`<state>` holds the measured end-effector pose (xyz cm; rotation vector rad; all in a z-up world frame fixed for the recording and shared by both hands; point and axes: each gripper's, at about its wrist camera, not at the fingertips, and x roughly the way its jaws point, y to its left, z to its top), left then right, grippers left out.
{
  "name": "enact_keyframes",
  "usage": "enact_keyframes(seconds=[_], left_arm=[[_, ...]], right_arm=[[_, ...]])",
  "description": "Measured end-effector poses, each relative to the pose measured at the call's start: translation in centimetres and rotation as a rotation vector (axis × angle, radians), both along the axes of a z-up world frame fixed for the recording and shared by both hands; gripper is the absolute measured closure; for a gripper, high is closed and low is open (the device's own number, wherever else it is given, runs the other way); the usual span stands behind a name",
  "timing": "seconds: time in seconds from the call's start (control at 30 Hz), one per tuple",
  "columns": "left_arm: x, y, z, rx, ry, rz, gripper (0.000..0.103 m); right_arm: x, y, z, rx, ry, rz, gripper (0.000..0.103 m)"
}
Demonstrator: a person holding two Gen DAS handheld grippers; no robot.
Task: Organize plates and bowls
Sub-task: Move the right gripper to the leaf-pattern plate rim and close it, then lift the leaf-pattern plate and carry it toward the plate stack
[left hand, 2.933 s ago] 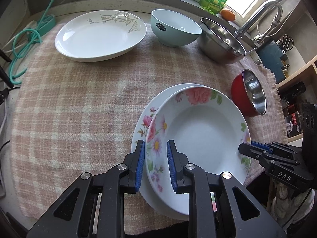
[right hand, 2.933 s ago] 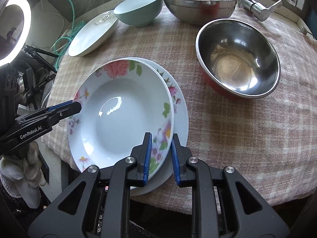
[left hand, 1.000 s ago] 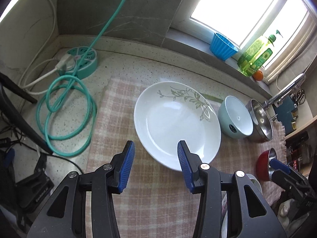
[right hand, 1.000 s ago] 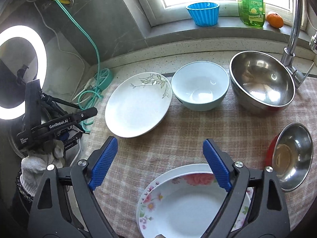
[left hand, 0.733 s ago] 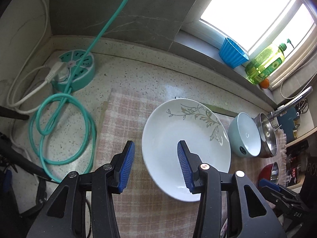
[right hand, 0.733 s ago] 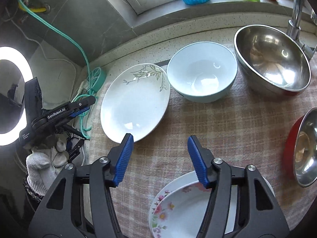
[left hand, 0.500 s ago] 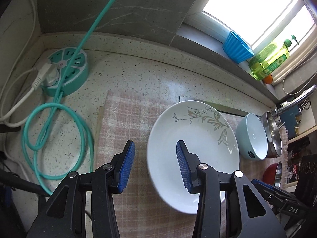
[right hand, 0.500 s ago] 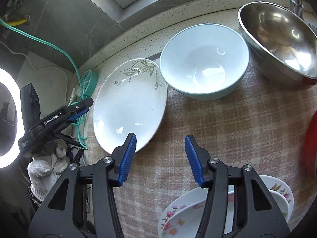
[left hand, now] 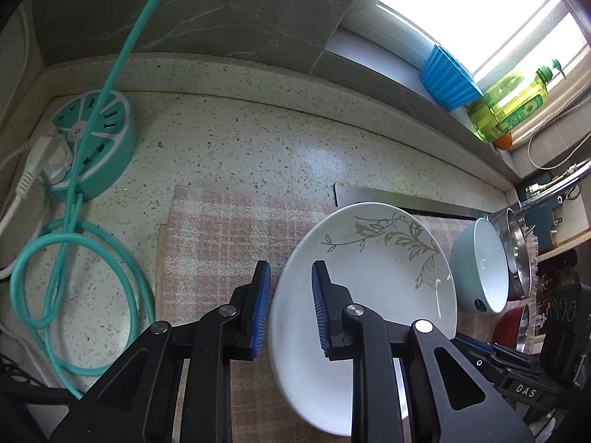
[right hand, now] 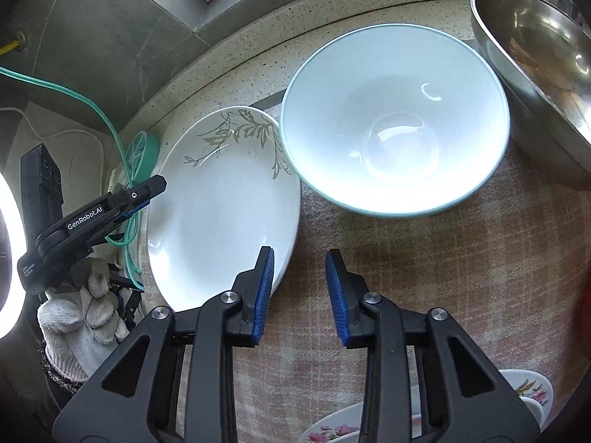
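Checked cloth (right hand: 461,258), leaf plate (left hand: 376,280) (grippers apart)

Counter: speckled pale stone worktop (left hand: 236,147) beneath a grey wall.
Cloth: pink checked cloth (left hand: 214,236) spread on the worktop.
Power: round teal socket hub (left hand: 92,147) with coiled teal cable (left hand: 37,284).
Sill: blue ribbed cup (left hand: 448,77), green dish-soap bottle (left hand: 509,107), an orange (left hand: 503,141).
Tap: chrome faucet (left hand: 554,184), far right.

Glossy ceramic plate (left hand: 373,280), woven cloth (left hand: 221,229)
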<state>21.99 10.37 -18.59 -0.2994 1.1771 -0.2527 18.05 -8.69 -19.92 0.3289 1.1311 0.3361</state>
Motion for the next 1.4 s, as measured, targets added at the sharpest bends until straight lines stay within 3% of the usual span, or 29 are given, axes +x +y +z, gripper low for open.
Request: enact_keyframes(seconds=[0.2, 0.37, 0.5, 1.1, 1.4], left_arm=[[0.4, 0.6, -1.2, -0.020, 0.037, 0.000, 0.090], [0.4, 0.2, -1.0, -0.009, 0.027, -0.021, 0.092], [0.5, -0.1, -1.0, -0.019, 0.025, -0.011, 0.092], [-4.3, 1.3, -0.2, -0.057, 0.024, 0.016, 0.092], [-6.9, 1.6, 3.1, -0.070, -0.042, 0.039, 0.092]], right_arm=[[0.7, 0.6, -0.4, 0.002, 0.005, 0.001, 0.081], [1.2, 1.5, -0.6, -0.007, 0.011, 0.020, 0.093], [1.1, 2.4, -0.4, -0.058, -0.006, 0.031, 0.093], [-1.7, 1.2, 1.2, -0.065, -0.028, 0.069, 0.092], [-5.0, 0.7, 3.5, -0.057, -0.070, 0.110, 0.092]])
